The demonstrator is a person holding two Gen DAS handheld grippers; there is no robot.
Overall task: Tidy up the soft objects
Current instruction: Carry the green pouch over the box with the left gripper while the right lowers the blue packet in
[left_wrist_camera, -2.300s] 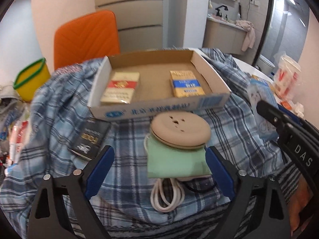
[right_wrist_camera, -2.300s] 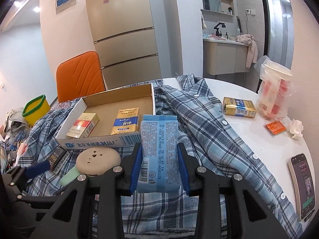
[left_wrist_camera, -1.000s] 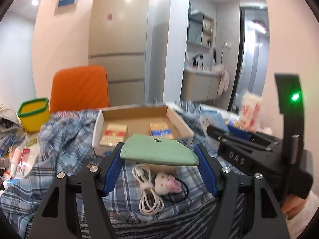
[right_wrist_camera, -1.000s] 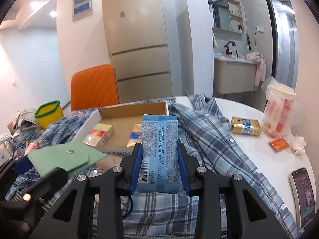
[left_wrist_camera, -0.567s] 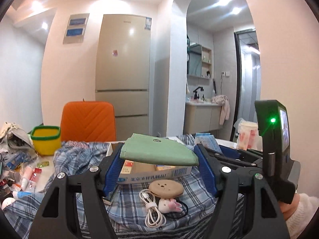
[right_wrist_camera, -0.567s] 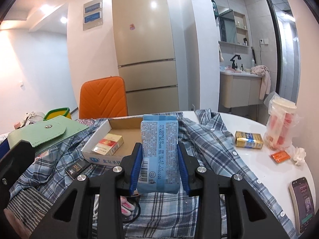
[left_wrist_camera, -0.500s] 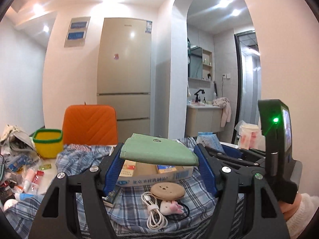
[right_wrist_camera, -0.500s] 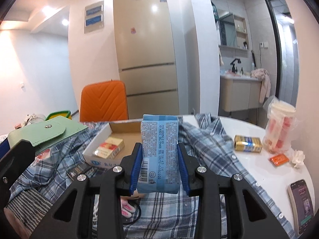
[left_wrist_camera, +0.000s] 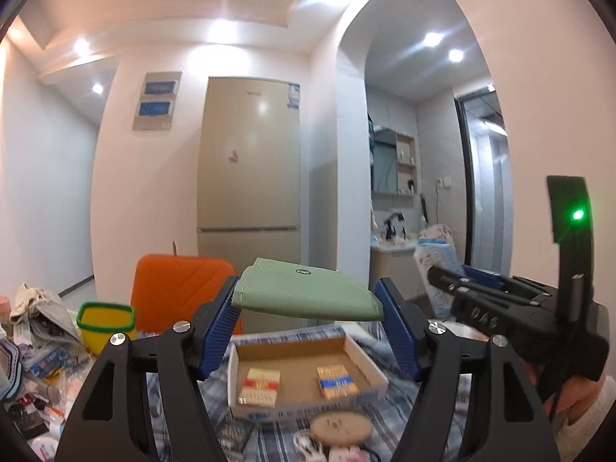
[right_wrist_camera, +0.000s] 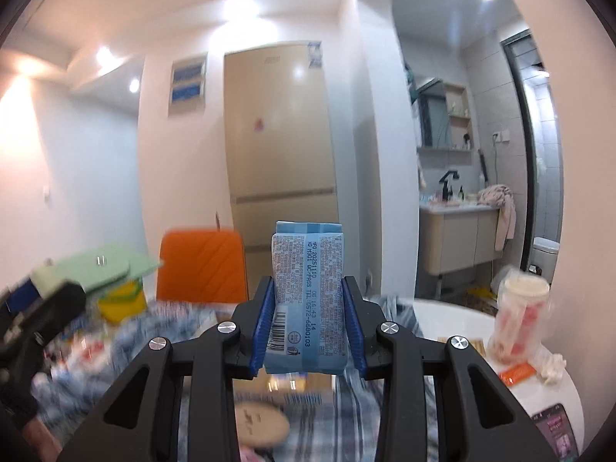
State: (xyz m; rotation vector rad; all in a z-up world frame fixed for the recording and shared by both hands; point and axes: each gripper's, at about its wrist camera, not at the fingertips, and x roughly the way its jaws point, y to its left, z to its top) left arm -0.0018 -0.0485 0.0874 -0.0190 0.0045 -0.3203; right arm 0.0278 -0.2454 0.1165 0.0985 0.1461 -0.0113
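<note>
My left gripper point(left_wrist_camera: 308, 327) is shut on a flat green pouch point(left_wrist_camera: 304, 292) with a snap button, held high above the table. My right gripper point(right_wrist_camera: 308, 331) is shut on a light blue tissue pack point(right_wrist_camera: 308, 304) with printed text and a barcode. The right gripper and its pack point(left_wrist_camera: 435, 265) also show at the right of the left wrist view. The green pouch point(right_wrist_camera: 100, 265) shows at the left of the right wrist view. Below lies an open cardboard box point(left_wrist_camera: 246, 358) on a blue plaid shirt point(left_wrist_camera: 219, 412).
The box holds a red-and-white pack point(left_wrist_camera: 260, 385) and a blue-and-yellow pack point(left_wrist_camera: 337, 381). A round beige disc point(left_wrist_camera: 340, 427) lies in front of it. An orange chair point(left_wrist_camera: 177, 288), a yellow bin point(left_wrist_camera: 104, 327), a plastic cup point(right_wrist_camera: 519, 315) and a phone point(right_wrist_camera: 554, 435) are around.
Both grippers have risen and tilted upward with their loads. The table now sits lower in both views. The right wrist view is blurred by motion.
</note>
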